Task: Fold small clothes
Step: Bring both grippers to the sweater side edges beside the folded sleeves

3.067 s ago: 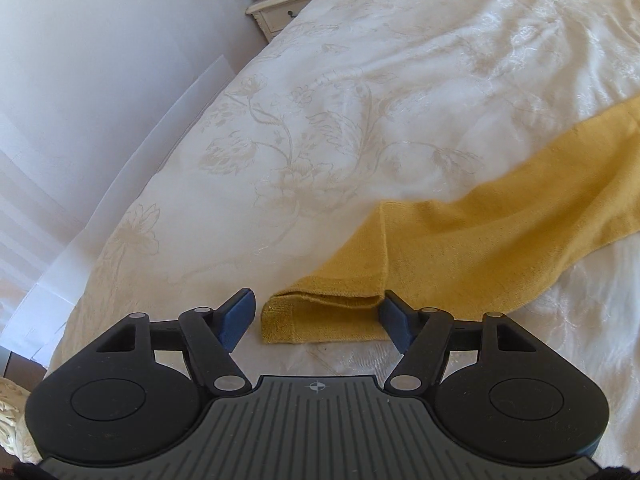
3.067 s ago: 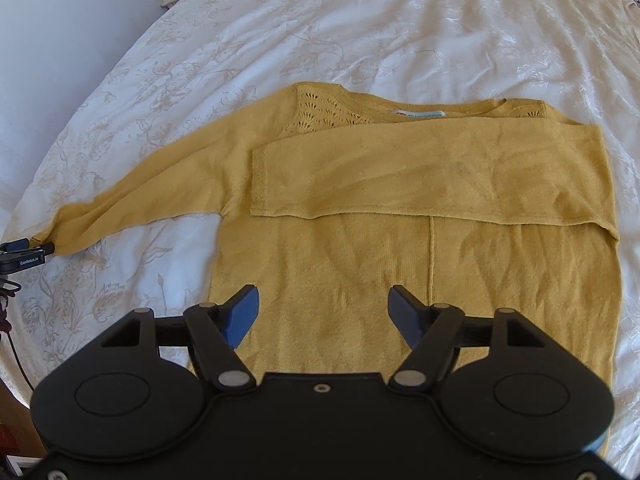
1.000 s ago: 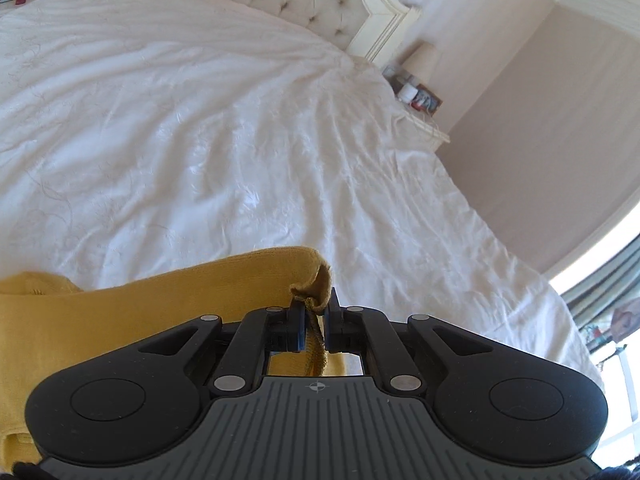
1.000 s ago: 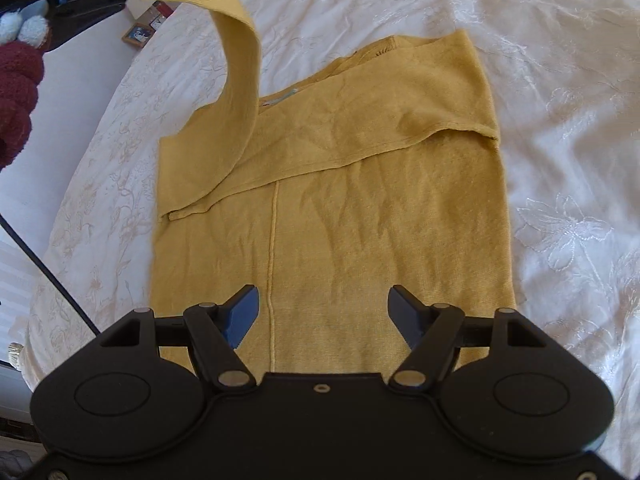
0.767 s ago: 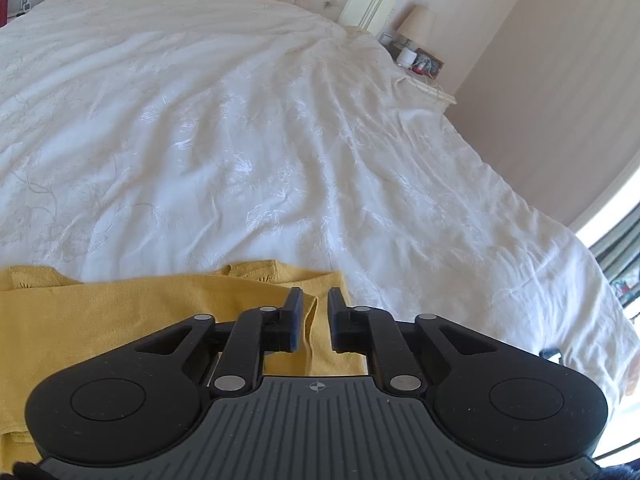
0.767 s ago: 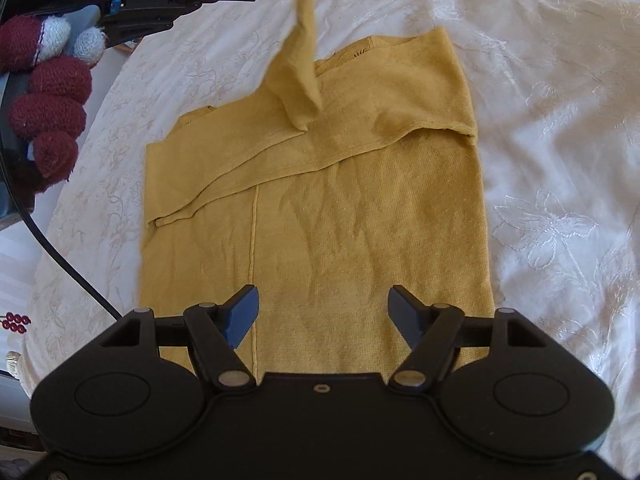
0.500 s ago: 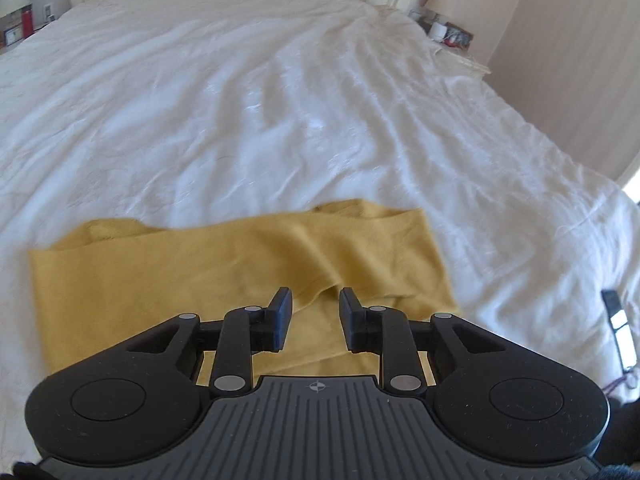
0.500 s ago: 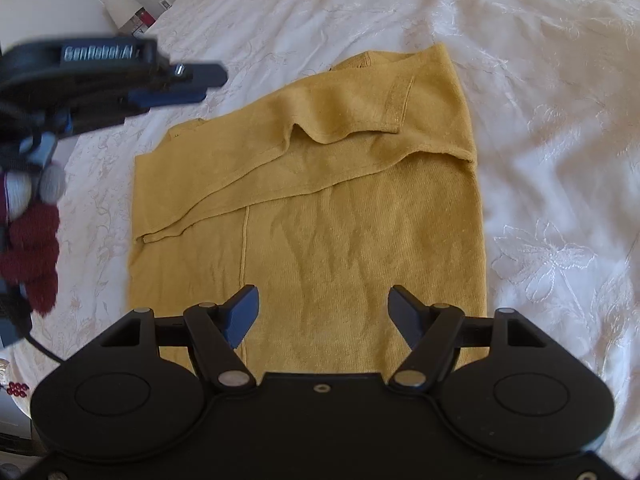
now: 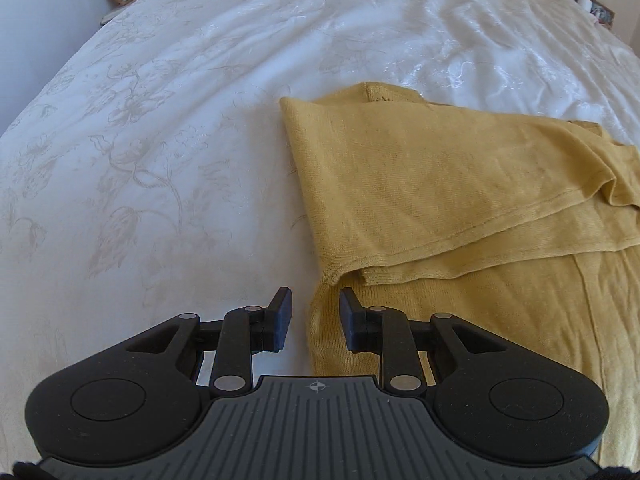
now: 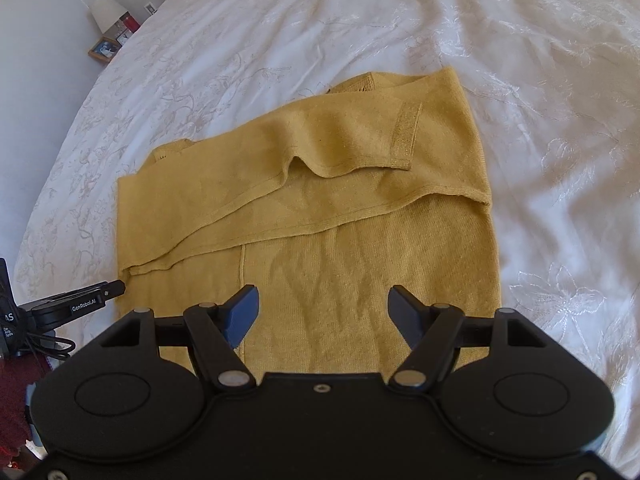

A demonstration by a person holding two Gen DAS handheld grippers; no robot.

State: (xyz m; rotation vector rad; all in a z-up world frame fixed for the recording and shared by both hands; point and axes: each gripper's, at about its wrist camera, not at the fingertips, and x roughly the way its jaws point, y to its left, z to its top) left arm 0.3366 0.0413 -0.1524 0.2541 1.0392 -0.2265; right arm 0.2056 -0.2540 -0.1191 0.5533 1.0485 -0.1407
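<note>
Yellow knit sweater lying on the bed with both sleeves folded across its chest, both tongs empty.

The sweater (image 10: pixel 360 264) lies flat on the white floral bedspread (image 10: pixel 560 160), its upper sleeve's ribbed cuff (image 10: pixel 407 130) resting near the sweater's right-hand edge in the right wrist view. The left tongs (image 9: pixel 315 320) stand slightly parted with nothing gripped, poised over the sweater's side edge just below the folded sleeve; whether the fingers touch the fabric cannot be told. The right tongs (image 10: pixel 323 312) are spread wide and empty above the lower body of the sweater. A framed photo (image 10: pixel 103 50) and lamp (image 10: pixel 107 11) sit beyond the bed's far corner.
</note>
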